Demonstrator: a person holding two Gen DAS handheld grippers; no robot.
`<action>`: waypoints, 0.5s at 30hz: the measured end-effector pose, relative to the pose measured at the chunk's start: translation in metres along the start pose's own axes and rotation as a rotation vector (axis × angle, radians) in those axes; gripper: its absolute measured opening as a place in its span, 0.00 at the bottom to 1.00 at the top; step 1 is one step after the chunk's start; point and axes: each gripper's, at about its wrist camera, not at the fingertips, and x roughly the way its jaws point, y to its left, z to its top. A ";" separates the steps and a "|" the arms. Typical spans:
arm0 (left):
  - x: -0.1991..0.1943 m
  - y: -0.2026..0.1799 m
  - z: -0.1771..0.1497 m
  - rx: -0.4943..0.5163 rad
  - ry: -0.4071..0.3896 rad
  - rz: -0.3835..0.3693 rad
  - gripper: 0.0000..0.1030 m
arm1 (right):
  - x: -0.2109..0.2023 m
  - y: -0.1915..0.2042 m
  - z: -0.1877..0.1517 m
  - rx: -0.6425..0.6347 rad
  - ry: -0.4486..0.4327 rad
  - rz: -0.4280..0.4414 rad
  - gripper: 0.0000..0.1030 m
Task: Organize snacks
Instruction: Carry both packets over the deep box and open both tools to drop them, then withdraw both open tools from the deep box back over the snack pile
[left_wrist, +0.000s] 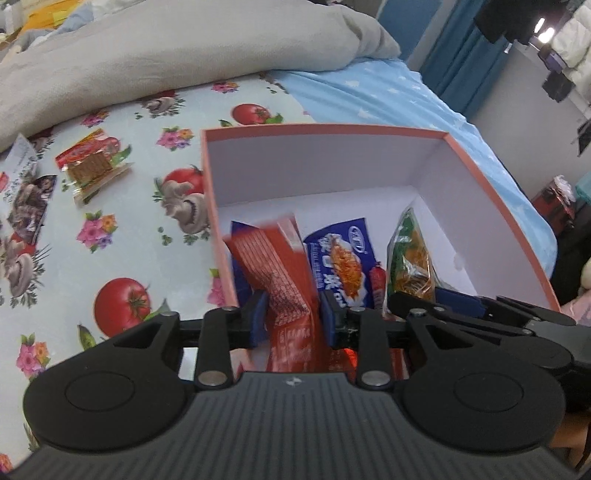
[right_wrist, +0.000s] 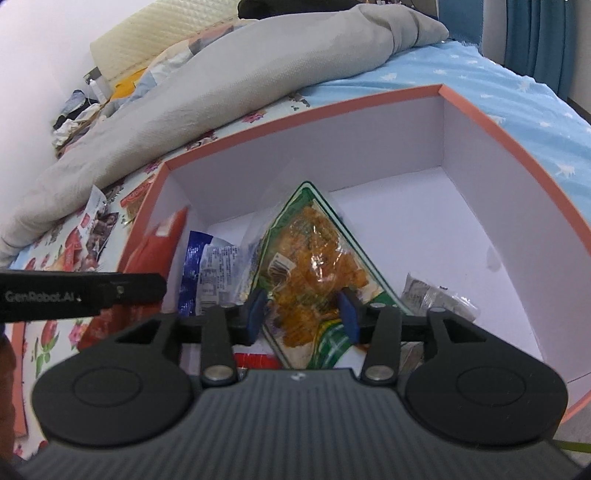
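a bed (left_wrist: 388, 96) with a pale blue star-print sheet fills the room, a cloth printed with tomatoes and mushrooms (left_wrist: 122, 258) over it. a grey duvet (left_wrist: 166, 48) is heaped toward 12 o'clock. teal curtains (left_wrist: 469, 62) hang at 1 o'clock beside a white wall (right_wrist: 37, 55).

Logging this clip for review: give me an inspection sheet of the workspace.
Surface: floral cloth on a bed.
Job's things: pink box holding a blue packet; red-gold packet lies outside it.
Clutter: grey blanket.
Grippers: left claw around red packet, right claw around green bag; pads seemingly loose.
Cables: nothing seen.
Surroundings: blue curtain.
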 end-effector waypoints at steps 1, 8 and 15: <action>-0.001 0.001 0.000 -0.003 -0.002 -0.006 0.43 | 0.000 0.001 0.002 -0.002 -0.002 0.004 0.51; -0.028 -0.005 -0.003 0.026 -0.056 -0.027 0.57 | -0.016 0.006 0.009 0.002 -0.037 -0.010 0.64; -0.071 0.005 -0.007 0.010 -0.136 -0.014 0.57 | -0.048 0.020 0.015 -0.017 -0.123 0.001 0.64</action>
